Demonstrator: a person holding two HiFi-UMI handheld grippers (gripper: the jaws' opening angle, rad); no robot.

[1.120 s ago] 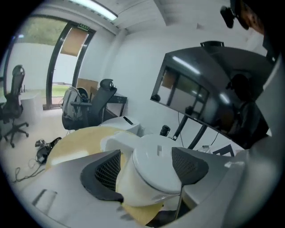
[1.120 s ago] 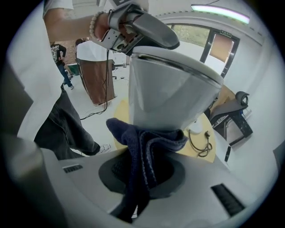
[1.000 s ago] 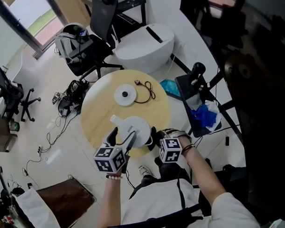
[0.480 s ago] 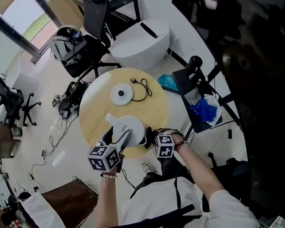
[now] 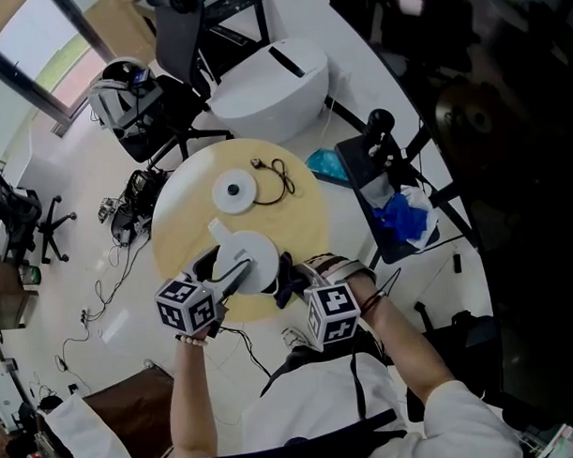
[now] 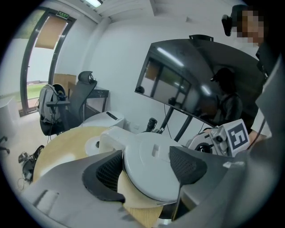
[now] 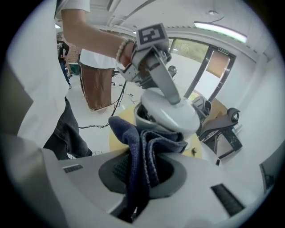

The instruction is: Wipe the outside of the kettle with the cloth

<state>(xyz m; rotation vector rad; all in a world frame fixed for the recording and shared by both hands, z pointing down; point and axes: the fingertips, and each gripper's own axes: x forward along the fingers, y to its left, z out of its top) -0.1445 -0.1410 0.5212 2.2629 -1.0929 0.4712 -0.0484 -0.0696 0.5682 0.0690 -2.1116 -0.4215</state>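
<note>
- My left tongs (image 6: 148,168) stand wide, one jaw on either side of the white plastic kettle (image 5: 250,262). They have just been closing a little. The pads appear to press on its lid and body, so I count it as gripped, to steady it while the other hand wipes.
- The kettle sits at the near edge of the round pale wooden surface (image 5: 187,203), spout pointing away to the left, close in where both tongs can reach it.
- My right tongs (image 7: 142,173) are clamped on the dark blue knitted cloth (image 7: 133,133). It is bunched between the jaws so that a thick fold sticks out in front as the wiping face.
- That fold lies up against the kettle's near lower side and seems to touch it, which I judge puts me mid-wipe on the outer wall.
- The white round kettle base (image 5: 234,190) lies apart, further back on the surface, with its thin black cord (image 5: 270,172) looped beside it. I take it the kettle was lifted off so its whole outside can be reached.
- Count: one kettle, one cloth, one base, one cord, two tongs.
</note>
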